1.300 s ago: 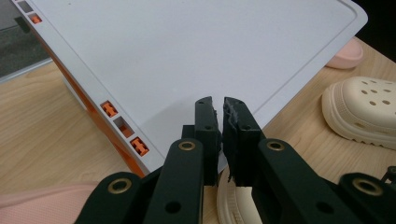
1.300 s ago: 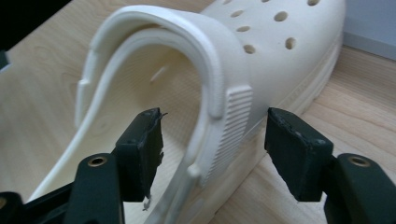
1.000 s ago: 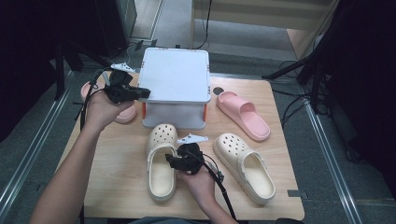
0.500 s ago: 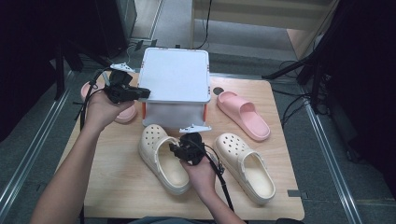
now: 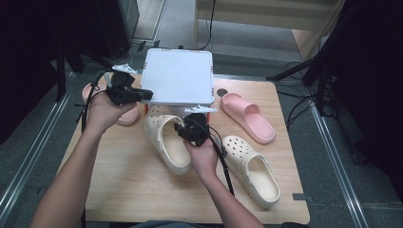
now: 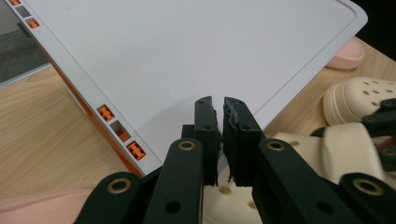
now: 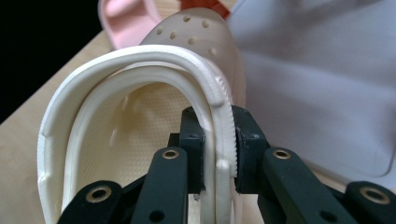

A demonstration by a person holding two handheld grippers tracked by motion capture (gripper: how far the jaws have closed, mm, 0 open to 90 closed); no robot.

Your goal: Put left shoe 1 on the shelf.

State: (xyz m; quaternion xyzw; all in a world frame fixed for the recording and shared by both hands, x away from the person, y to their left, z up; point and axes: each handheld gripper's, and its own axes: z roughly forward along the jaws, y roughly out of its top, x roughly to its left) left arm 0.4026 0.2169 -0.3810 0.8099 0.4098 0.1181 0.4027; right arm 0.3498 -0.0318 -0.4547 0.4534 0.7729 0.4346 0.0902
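A white box lid (image 5: 178,76) is tilted up, and my left gripper (image 5: 141,94) is shut on its left edge. In the left gripper view the jaws (image 6: 220,135) pinch together at the edge of the lid (image 6: 187,46). My right gripper (image 5: 187,129) is shut on the heel rim of a cream clog (image 5: 166,142). That clog's toe points under the lid's front edge. The right gripper view shows the jaws (image 7: 219,144) clamped on the clog's rim (image 7: 140,116), with the lid (image 7: 327,93) at the right.
A second cream clog (image 5: 249,168) lies at the front right of the wooden table (image 5: 119,190). One pink slide (image 5: 247,116) lies right of the box, another (image 5: 124,116) sits behind my left hand. Cables and dark stands surround the table.
My right gripper has carried the cream clog forward to the box and turned its toe under the lid. The left gripper has stayed on the lid.
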